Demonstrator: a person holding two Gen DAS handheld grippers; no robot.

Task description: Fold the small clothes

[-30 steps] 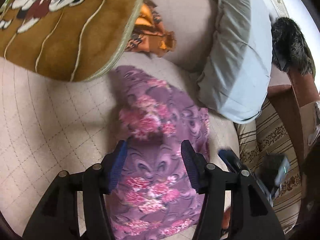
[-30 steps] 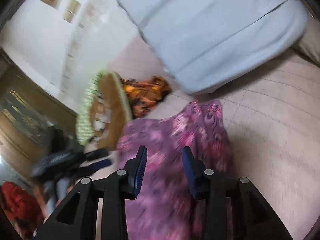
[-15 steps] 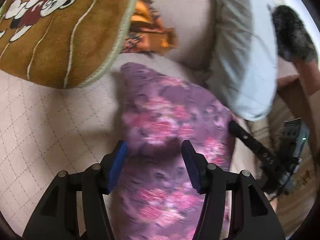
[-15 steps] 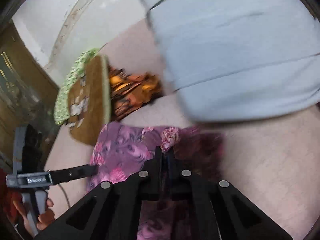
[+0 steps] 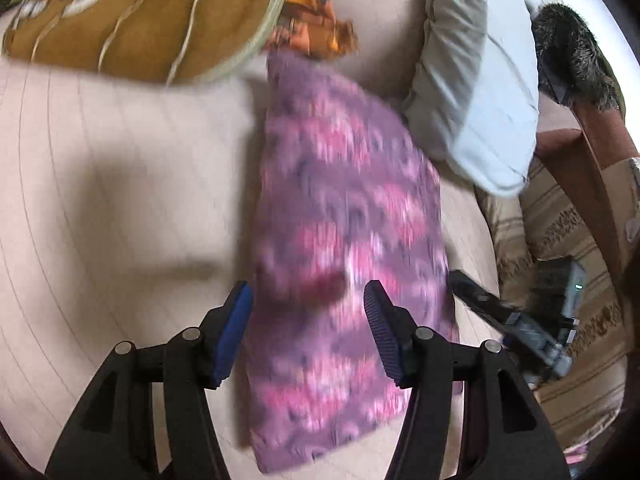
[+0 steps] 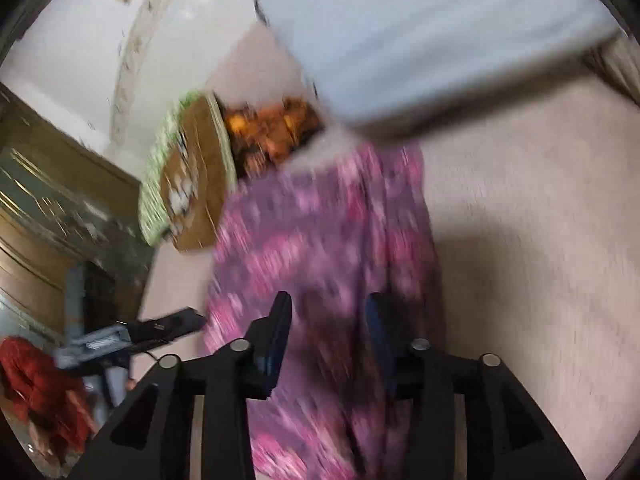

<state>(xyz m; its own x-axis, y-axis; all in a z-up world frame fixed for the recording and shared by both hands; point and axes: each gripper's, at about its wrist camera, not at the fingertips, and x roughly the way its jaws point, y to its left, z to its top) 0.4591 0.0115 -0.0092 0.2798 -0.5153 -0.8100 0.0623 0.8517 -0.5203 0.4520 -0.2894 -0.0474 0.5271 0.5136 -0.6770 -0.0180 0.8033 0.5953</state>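
Note:
A purple garment with pink flowers (image 5: 344, 184) lies stretched out as a long strip on the beige quilted cushion (image 5: 120, 200). My left gripper (image 5: 306, 296) hovers over its near end, open, with the cloth below the gap and no pad pressing on it. The right gripper (image 6: 329, 304) hangs over the same garment (image 6: 320, 232) from the other side. Its jaws are opening and the cloth shows beneath them, not pinched. Each gripper shows in the other's view: the right gripper (image 5: 500, 312) beside the garment's right edge, the left gripper (image 6: 160, 326) at its left edge.
A round brown cartoon mat (image 5: 140, 20) and an orange patterned cloth (image 5: 316, 28) lie beyond the garment's far end. A pale blue pillow (image 5: 480, 100) leans at the right, with a dark furry thing (image 5: 572, 56) and striped upholstery (image 5: 568, 240) past it. Something red (image 6: 40, 392) sits low left.
Half a second ago the right gripper was shut at the garment's edge; now its jaws stand apart. The garment lies longer and flatter. Both views have shifted, and the left gripper stays open.

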